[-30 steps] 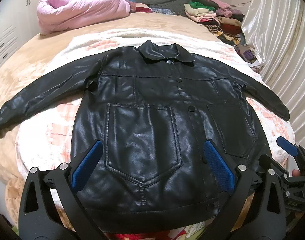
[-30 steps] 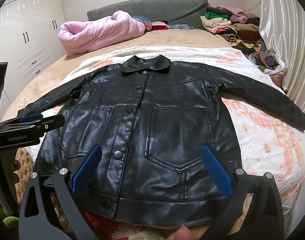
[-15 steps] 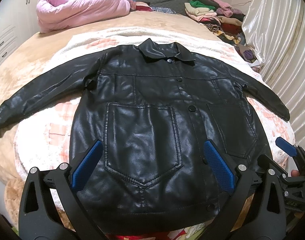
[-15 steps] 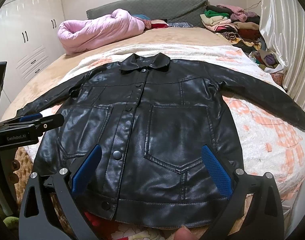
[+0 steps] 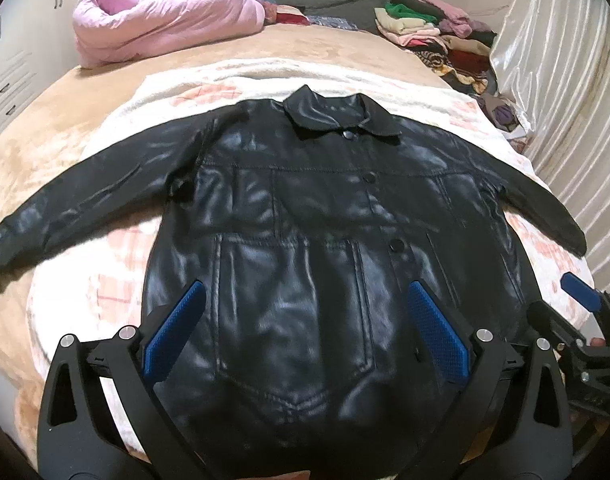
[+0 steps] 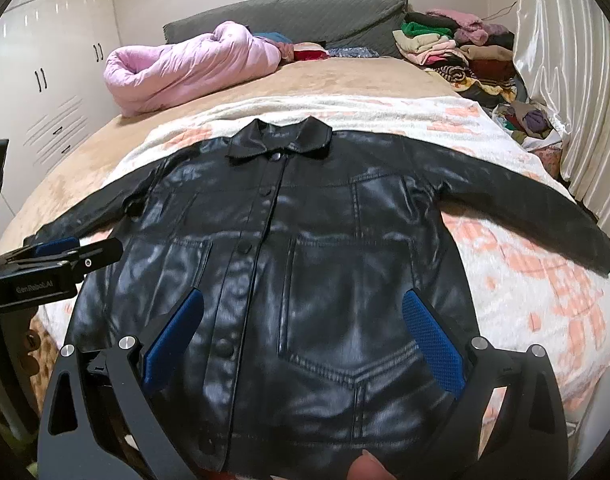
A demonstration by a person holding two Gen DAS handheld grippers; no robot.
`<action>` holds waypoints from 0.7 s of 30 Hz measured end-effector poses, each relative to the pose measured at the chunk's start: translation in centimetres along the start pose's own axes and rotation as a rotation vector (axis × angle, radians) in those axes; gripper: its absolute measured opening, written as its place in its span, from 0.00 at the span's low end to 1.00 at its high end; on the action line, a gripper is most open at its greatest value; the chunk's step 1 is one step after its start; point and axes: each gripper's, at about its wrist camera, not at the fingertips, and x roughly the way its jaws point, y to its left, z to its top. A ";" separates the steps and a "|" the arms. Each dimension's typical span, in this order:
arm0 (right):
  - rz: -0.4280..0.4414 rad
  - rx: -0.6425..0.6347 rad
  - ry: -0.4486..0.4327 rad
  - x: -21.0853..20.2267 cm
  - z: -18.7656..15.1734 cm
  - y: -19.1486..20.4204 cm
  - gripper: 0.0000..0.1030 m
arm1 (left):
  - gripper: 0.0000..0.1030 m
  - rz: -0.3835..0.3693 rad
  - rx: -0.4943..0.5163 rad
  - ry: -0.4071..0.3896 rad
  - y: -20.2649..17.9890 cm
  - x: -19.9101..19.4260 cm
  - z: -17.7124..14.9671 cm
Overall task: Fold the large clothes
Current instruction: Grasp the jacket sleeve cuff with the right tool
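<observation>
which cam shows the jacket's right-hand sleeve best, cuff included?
Right wrist view. There that sleeve runs its whole length over the patterned blanket, unobstructed to the cuff. In the left wrist view the same sleeve is smaller and foreshortened at the edge, just above the right claw.

bed [image 6: 345,76]: tan cover | headboard [image 6: 305,16]: grey, 12 o'clock | wardrobe [image 6: 53,72]: white, 9 o'clock | curtain [image 6: 565,60]: pale, shiny, 3 o'clock
</observation>
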 end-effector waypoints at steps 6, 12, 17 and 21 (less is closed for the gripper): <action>-0.006 -0.005 -0.003 1.1 2.3 0.0 0.96 | 0.92 -0.004 -0.019 0.015 0.8 1.1 1.9; -0.009 -0.014 -0.004 2.5 4.8 0.3 0.96 | 0.92 -0.010 -0.047 0.031 1.6 2.3 3.8; -0.007 -0.005 -0.017 3.2 6.5 0.2 0.96 | 0.92 -0.007 -0.044 0.048 1.8 3.4 5.2; 0.006 0.013 -0.015 4.2 7.9 -0.1 0.96 | 0.92 0.001 -0.038 0.044 1.7 4.2 6.1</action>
